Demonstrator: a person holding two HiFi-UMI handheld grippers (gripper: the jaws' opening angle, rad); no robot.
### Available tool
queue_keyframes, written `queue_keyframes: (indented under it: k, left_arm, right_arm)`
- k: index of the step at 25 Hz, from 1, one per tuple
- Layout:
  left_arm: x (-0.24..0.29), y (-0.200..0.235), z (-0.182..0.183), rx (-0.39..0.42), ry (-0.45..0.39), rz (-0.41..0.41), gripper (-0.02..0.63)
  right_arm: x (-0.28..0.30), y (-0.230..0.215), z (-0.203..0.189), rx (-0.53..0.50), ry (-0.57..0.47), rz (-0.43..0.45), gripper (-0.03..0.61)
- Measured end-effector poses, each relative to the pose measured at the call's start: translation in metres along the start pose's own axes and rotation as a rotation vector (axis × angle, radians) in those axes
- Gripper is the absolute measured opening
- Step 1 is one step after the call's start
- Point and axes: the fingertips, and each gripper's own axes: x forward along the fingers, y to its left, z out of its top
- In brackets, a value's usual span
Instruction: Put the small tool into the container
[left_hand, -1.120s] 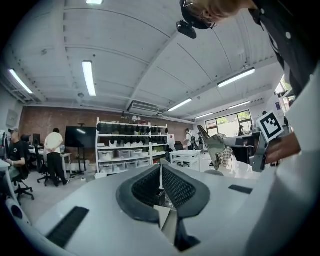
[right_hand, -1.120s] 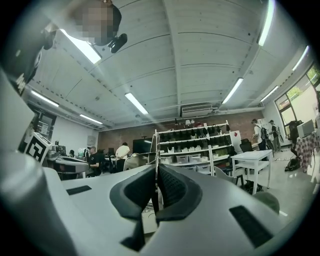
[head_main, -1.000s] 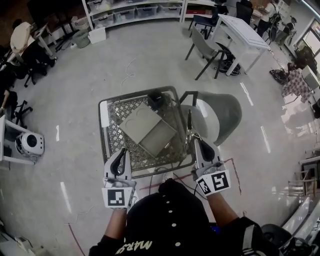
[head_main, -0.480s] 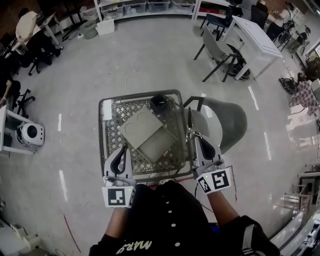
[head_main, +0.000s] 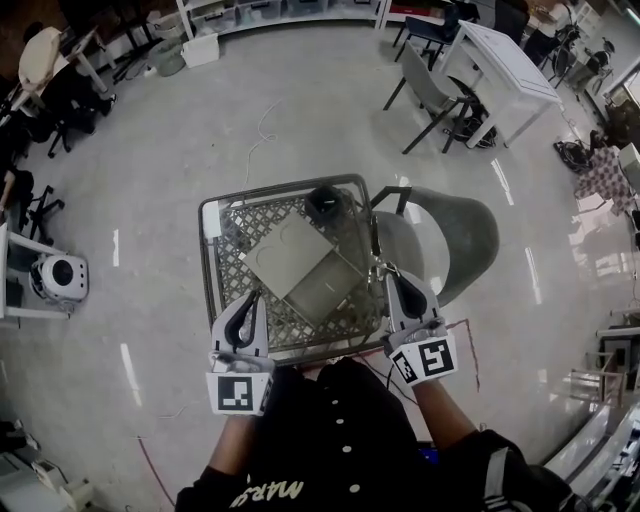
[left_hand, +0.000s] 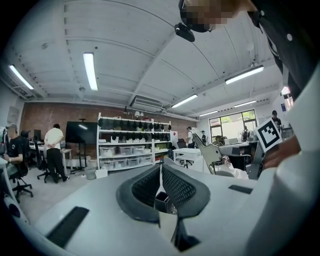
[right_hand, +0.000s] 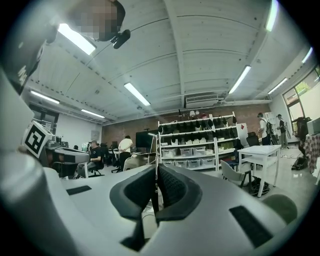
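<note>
The head view looks steeply down from above the person's head, with the wire basket (head_main: 205, 262) at frame centre and the left gripper (head_main: 250, 298) and right gripper (head_main: 384, 278) close below it. Each gripper view sits low, right behind its own fingers (left_hand: 145, 187) (right_hand: 132, 192), facing about level across the room. Both share the shelving rack (left_hand: 131, 147) (right_hand: 197, 142), which also lines the head view's top edge (head_main: 290, 10)

Left tool (left_hand: 160, 171) jaws pressed together, pointing toward shelving (left_hand: 131, 135) with bins (left_hand: 120, 150); person (left_hand: 53, 150) standing at far left.
</note>
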Motion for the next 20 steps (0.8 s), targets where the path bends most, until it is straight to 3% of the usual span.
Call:
queue_keyframes:
  k: [5, 11, 20]
  left_arm:
    - [0.001, 0.007, -0.010, -0.014, 0.037, -0.032, 0.040]
    - [0.009, 0.008, -0.045, -0.034, 0.079, -0.049, 0.038]
    - [0.002, -0.019, -0.104, -0.008, 0.195, -0.052, 0.039]
  right_arm:
    - [0.010, 0.014, -0.023, -0.038, 0.063, 0.017, 0.018]
    - [0.031, 0.027, -0.073, -0.175, 0.109, 0.109, 0.018]
    - [0.035, 0.043, -0.192, -0.448, 0.325, 0.378, 0.018]
